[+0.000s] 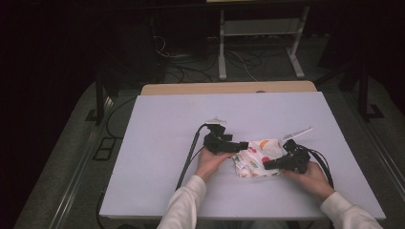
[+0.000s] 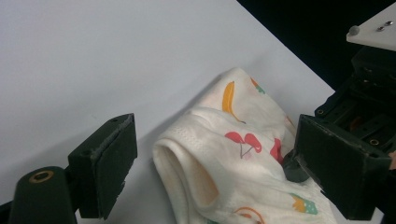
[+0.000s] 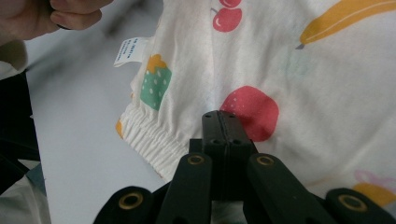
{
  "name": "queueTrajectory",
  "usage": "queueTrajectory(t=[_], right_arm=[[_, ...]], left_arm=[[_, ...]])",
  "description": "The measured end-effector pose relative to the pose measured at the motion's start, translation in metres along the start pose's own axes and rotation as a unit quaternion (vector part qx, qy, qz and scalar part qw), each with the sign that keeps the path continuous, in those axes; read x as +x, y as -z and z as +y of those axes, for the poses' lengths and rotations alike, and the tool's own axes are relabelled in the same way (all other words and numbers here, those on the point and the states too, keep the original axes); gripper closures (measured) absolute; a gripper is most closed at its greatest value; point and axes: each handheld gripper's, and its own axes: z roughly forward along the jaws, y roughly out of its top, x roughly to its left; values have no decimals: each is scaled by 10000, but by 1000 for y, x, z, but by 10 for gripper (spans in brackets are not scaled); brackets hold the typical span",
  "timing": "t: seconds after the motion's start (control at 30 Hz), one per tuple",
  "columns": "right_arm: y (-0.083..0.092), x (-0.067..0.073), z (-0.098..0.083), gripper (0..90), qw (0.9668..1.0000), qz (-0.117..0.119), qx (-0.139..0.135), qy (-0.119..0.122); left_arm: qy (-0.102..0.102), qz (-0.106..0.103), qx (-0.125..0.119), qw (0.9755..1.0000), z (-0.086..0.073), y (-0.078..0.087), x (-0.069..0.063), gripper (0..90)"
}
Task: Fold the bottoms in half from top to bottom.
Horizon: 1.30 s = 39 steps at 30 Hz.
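Note:
A folded white garment [image 1: 258,160] printed with cherries, bananas and strawberries lies on the white table [image 1: 167,129], right of centre near the front. My left gripper [image 1: 241,145] is at its left end, open. In the left gripper view the folded edge of the garment [image 2: 205,158] lies between the wide-apart jaws of the left gripper [image 2: 215,130], with neither pad touching it. My right gripper [image 1: 268,165] comes in from the garment's right side. Its jaws [image 3: 227,119] are shut flush together, with their tips down on the garment [image 3: 289,60] over a red fruit print.
A small white care label [image 3: 128,50] sticks out from the garment's elastic hem. A hand [image 3: 56,16] shows at the top left of the right gripper view. Cables [image 1: 188,157] trail from both grippers toward the front edge. A wooden board edge [image 1: 229,88] lines the table's far side.

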Motion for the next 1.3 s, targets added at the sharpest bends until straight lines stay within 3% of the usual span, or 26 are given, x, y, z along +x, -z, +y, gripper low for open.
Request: queueTrajectory(t=[0.07,0.13,0.27,0.37,0.53,0.9,0.93,1.17,1.3], right_arm=[[0,0,0,883,10000,12,-18,10],[4,1,1,802,9999,8,-114,65],[9,1,3,724,9996,-77,-268,87],[18,-1,6,609,9982,-105,-561,199],[27,-5,12,518,9967,-153,-759,243],[42,-23,26,334,9945,-334,-991,-1],[44,-27,28,277,9936,-379,-1061,-55],[50,-38,34,133,9926,-503,-1089,-168],[53,-43,36,67,9926,-496,-1092,-183]], left_arm=[[10,3,2,10000,0,0,1,131],[21,4,-23,10000,1,1,2,131],[66,29,-48,10000,2,2,5,131],[50,29,-33,10000,3,2,6,132],[50,32,-20,10000,6,1,7,133],[110,77,-32,9999,11,2,11,133],[99,85,-38,9999,12,3,12,133],[129,85,-44,9999,15,6,15,112],[102,116,116,9998,16,5,17,79]])
